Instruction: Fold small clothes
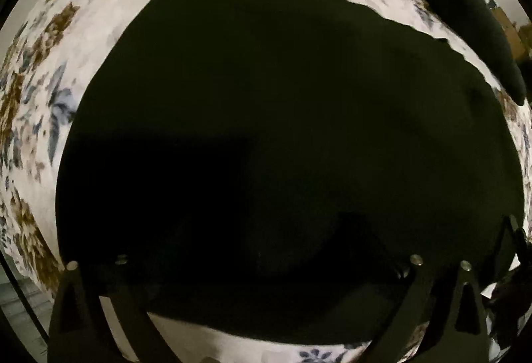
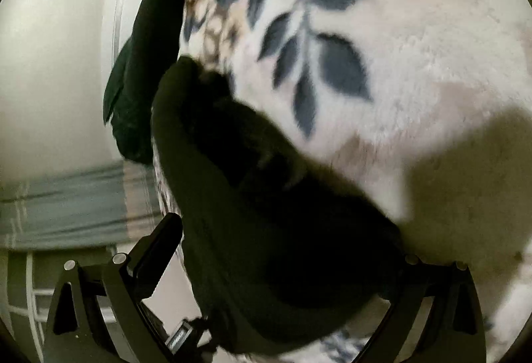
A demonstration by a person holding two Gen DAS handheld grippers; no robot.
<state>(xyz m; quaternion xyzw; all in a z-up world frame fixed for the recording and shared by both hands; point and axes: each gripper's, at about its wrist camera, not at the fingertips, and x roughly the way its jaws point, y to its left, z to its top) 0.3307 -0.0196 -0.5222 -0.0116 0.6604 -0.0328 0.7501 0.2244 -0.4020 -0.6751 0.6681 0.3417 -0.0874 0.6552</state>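
The black garment [image 1: 282, 136] lies spread flat on a white blanket [image 1: 30, 70] printed with brown flowers and grey-blue leaves. In the left wrist view it covers most of the field, with blanket showing along its upper, left and lower margins. A second dark piece [image 1: 472, 13] lies apart from it toward the upper right, at the blanket's edge.

The left tool [image 1: 266, 266] points down over the garment with its fingers spread wide; nothing is pinched between them.

In the right wrist view the right tool [image 2: 266, 263] is likewise spread wide, and nothing is gripped. A bunched portion of black cloth [image 2: 266, 196] lies between and ahead of its fingers near the blanket's edge; whether the pads touch it cannot be told. Another dark piece [image 2: 149, 40] lies along that edge beyond it. Motion blur softens this view.
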